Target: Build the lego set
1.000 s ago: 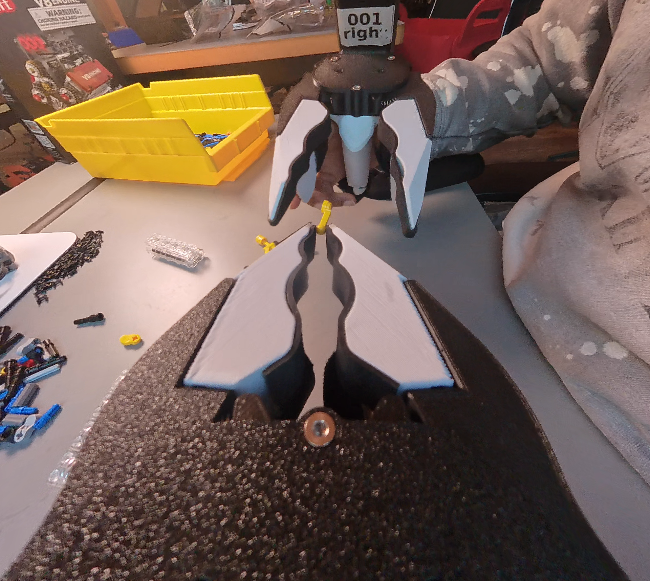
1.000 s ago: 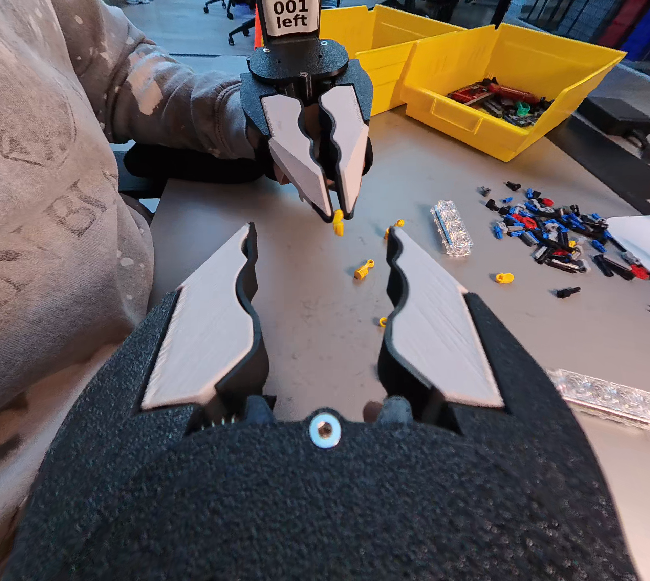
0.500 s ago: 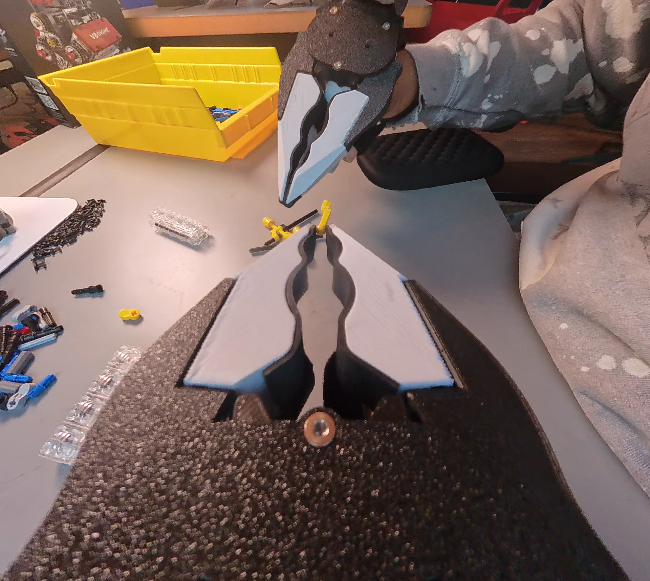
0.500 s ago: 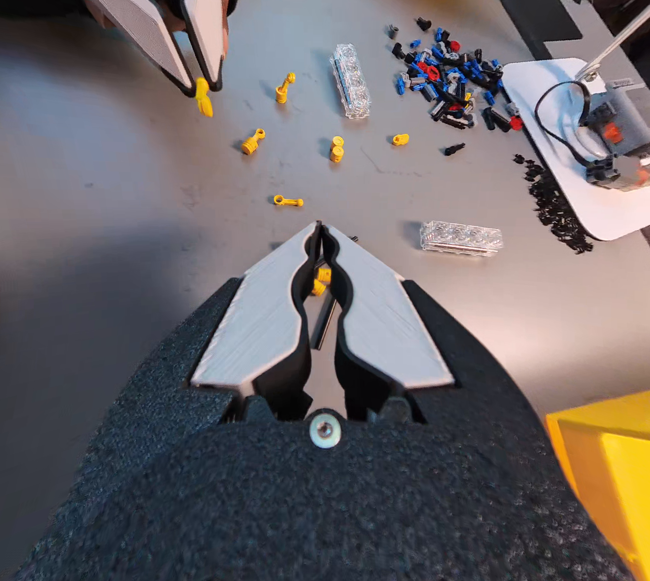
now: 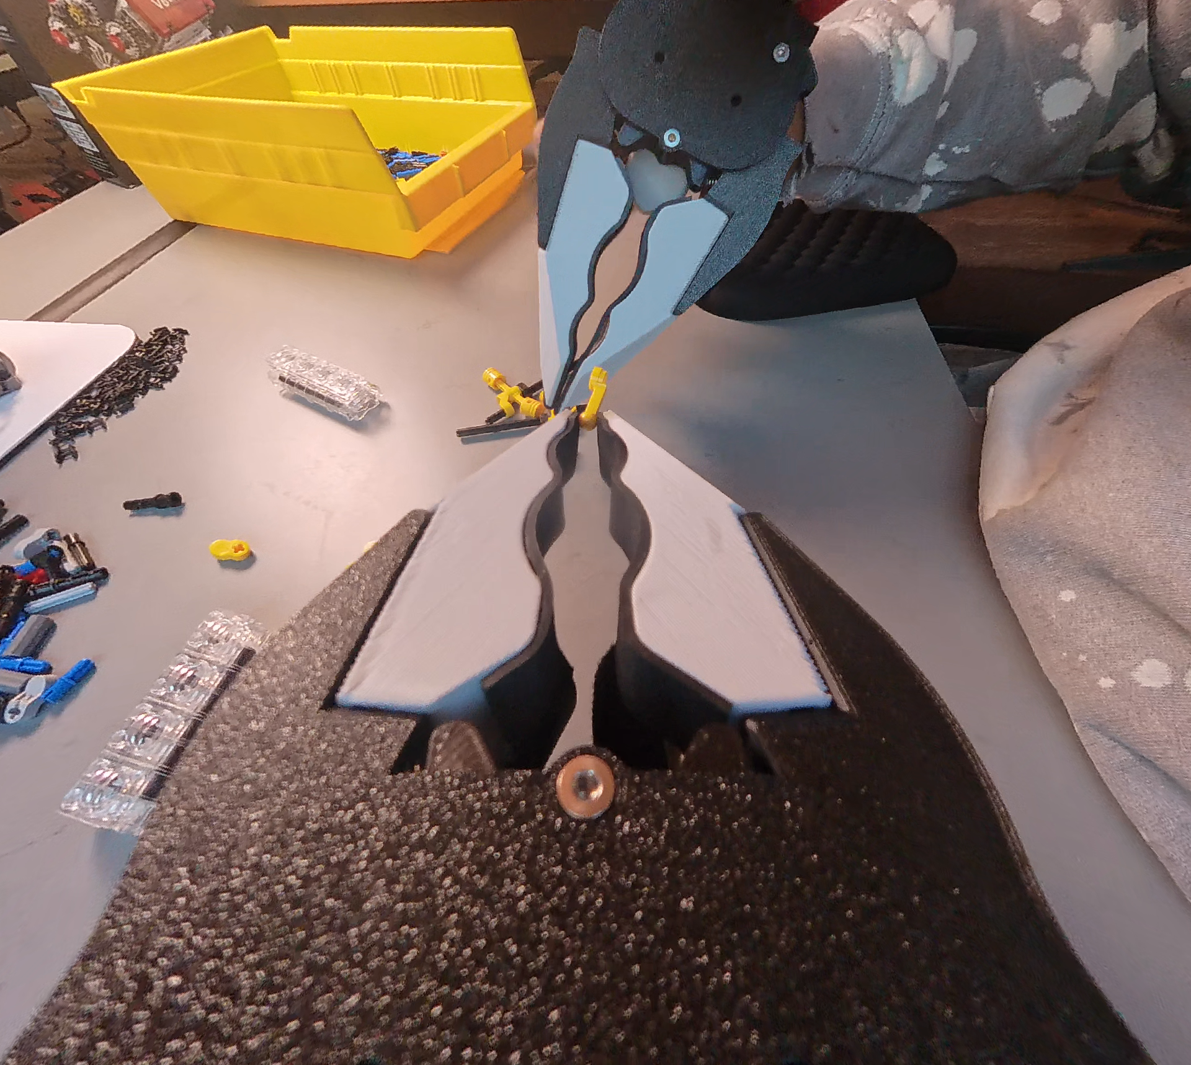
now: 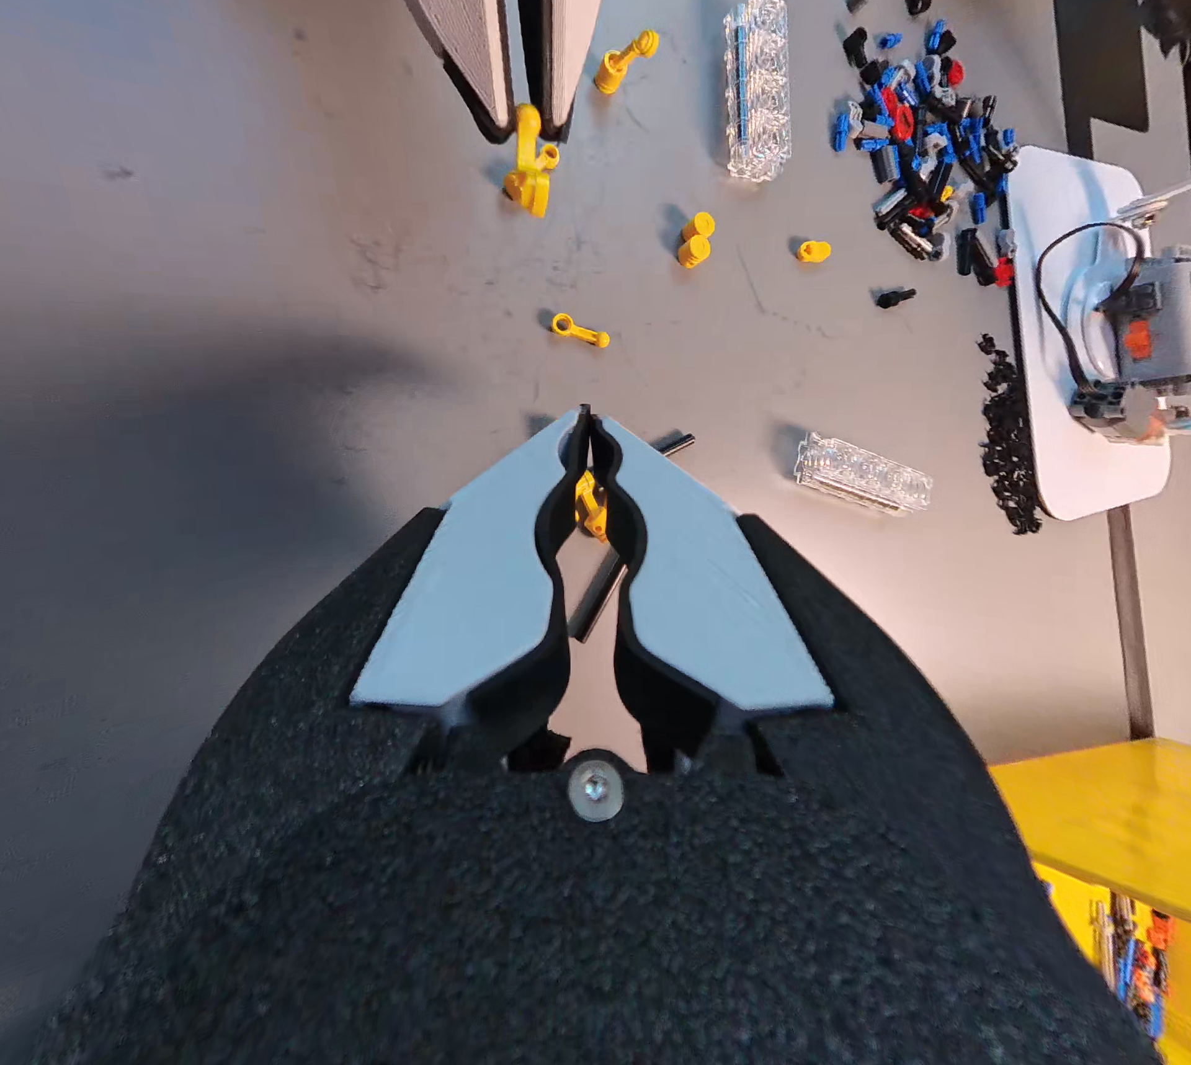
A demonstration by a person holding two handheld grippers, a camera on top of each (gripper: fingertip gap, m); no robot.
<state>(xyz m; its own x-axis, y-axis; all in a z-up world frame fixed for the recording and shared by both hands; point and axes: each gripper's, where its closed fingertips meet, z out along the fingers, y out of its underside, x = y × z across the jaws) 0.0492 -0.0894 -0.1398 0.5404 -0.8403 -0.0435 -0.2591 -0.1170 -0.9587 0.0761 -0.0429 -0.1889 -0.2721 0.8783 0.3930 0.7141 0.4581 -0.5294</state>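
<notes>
While both grippers meet over the grey table (image 5: pixel 773 422), each has its tips pressed together on a small part. The left gripper (image 5: pixel 583 422) pinches a yellow connecting rod (image 5: pixel 594 389) by its lower end, so the rod stands up from the tips, tilted slightly; in the right wrist view that same gripper (image 6: pixel 525 128) comes in from the top edge with the rod (image 6: pixel 527 141) hanging from its tips, just above a yellow piston piece (image 6: pixel 530 186) lying on the table. The right gripper (image 6: pixel 585 422) is closed on a thin black axle (image 6: pixel 596 596) that runs under its fingers and carries yellow parts (image 6: pixel 590 502), seen through the gap between the jaws. In the left wrist view the right gripper (image 5: pixel 559 406) points steeply down, its tips at the axle (image 5: pixel 490 427) and the yellow parts (image 5: pixel 512 393) on it, right beside the left gripper's tips.

Loose on the table near them lie another yellow rod (image 6: pixel 579 330), a second piston with rod (image 6: pixel 625 61), two short yellow cylinders (image 6: pixel 695 239) and a small yellow bush (image 6: pixel 812 251). Two clear plastic blocks (image 6: pixel 757 83) (image 6: pixel 863 473) lie farther to the side, next to a heap of blue, black and red pins (image 6: pixel 921 145). A white tray (image 6: pixel 1083 338) holds a grey motor unit with a black cable. A yellow bin (image 5: pixel 290 132) stands at the far side of the table, and a person's spotted grey sleeve (image 5: pixel 967 87) reaches to the right gripper
</notes>
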